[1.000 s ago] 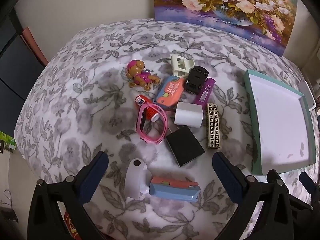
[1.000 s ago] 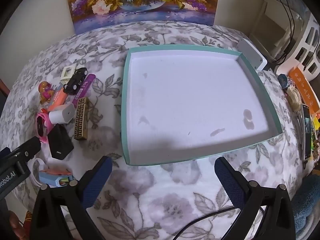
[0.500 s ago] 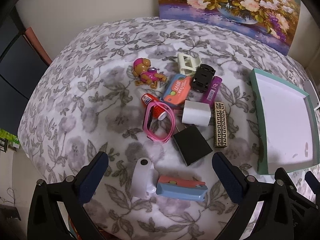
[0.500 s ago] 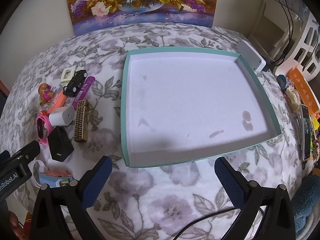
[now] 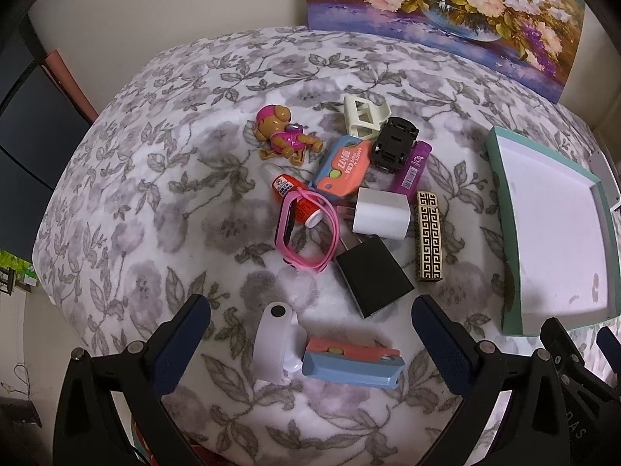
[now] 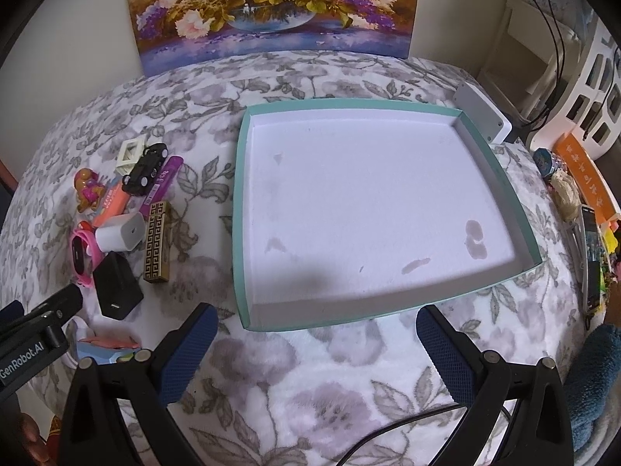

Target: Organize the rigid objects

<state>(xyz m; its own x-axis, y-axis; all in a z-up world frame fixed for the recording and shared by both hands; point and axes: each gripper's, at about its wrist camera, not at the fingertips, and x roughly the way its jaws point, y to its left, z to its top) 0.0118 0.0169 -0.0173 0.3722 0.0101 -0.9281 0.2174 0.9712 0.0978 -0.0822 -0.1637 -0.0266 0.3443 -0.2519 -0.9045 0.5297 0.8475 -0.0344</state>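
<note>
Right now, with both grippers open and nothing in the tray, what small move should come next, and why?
Probably lower the left gripper onto the blue and coral case: it lies nearest, between the open fingers, and the teal tray holds nothing yet.

The teal tray [image 6: 241, 209] lies bare inside, open to entry from above. At its nine o'clock a tight clutter, patterned bar [image 6: 156, 241] nearest, leaves a narrow lane of tablecloth [image 6: 202, 233]. Beyond twelve o'clock a painting [image 6: 271, 4] stands upright.
</note>
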